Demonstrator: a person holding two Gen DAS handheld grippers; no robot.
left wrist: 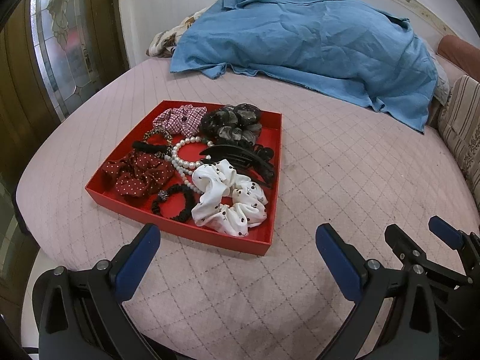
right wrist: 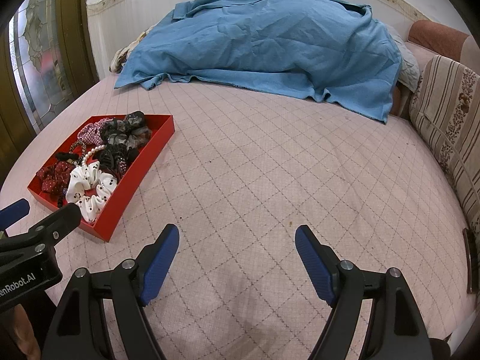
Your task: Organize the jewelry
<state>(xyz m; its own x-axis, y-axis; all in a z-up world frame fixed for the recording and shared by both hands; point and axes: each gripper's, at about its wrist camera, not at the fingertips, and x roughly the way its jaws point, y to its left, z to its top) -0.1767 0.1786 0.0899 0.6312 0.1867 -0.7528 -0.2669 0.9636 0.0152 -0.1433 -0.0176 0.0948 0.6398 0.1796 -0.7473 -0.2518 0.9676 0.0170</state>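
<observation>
Red tray (left wrist: 186, 231) sits on the bed (left wrist: 330, 180), pink quilted cover, toward the left side. Blue cloth (left wrist: 300, 36) heaped at the far end, well apart from the tray.

Left gripper (left wrist: 237, 258): jaws spread wide, nothing between them, hovering just short of the tray's near wall. Right gripper (right wrist: 237, 258): also spread and empty, over bare quilt, to the right of the tray.

Tray contents, all crowded and touching:
- white scrunchie (left wrist: 231, 201), near right corner; soft, light, bulky.
- red dotted scrunchie (left wrist: 138, 174), near left; same feel.
- plaid scrunchie (left wrist: 180, 120) and dark sheer scrunchie (left wrist: 234, 123) along the far wall.
- pearl string (left wrist: 183, 159) in the middle, partly under the white scrunchie and the claw clip. Likely slippery, limp, and prone to snagging on neighbours.
- black claw clip (left wrist: 240, 162), right of centre. Rigid, smooth plastic; may skid out of a pinch.
- black hair tie (left wrist: 177, 204) with a small bead, near wall; thin, stretchy.

Handling judgement: scrunchies take a pinch anywhere on a raised fold. The white one is nearest the left gripper and the easiest first pick. Take the clip across its spine, not its teeth. Lift the pearls last, once the pieces lying on them are clear, pinching one loop and raising slowly.
</observation>
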